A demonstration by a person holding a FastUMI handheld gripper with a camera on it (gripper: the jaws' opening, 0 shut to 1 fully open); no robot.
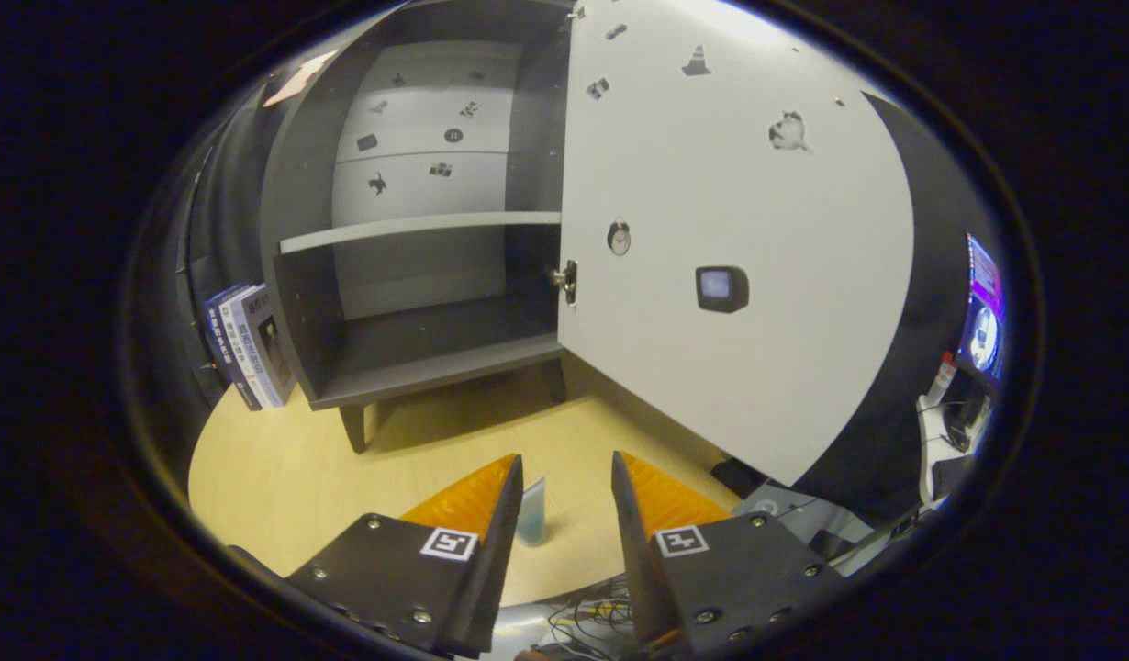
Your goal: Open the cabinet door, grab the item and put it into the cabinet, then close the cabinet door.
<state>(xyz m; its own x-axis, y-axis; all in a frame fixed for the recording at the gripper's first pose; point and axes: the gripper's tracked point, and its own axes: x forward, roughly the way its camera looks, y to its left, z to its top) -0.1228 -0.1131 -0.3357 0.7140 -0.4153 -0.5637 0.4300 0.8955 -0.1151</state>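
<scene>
A dark grey cabinet (298,211) stands on the wooden table (280,468) beyond my fingers. Its white door (739,275) is swung wide open to the right, with small stickers on its inner face. Inside, a pale shelf (418,229) splits the cabinet, and the lower compartment (436,344) holds nothing. A small pale teal tube (531,512) stands upright on the table near the front edge, between my fingers and close to the left one. My gripper (564,473) is open, and neither finger touches the tube.
Several books (245,344) stand upright against the cabinet's left side. Beyond the table's right edge are a lit screen (984,308), a bottle and cables (950,413). Cables (587,613) also lie below the table's front edge.
</scene>
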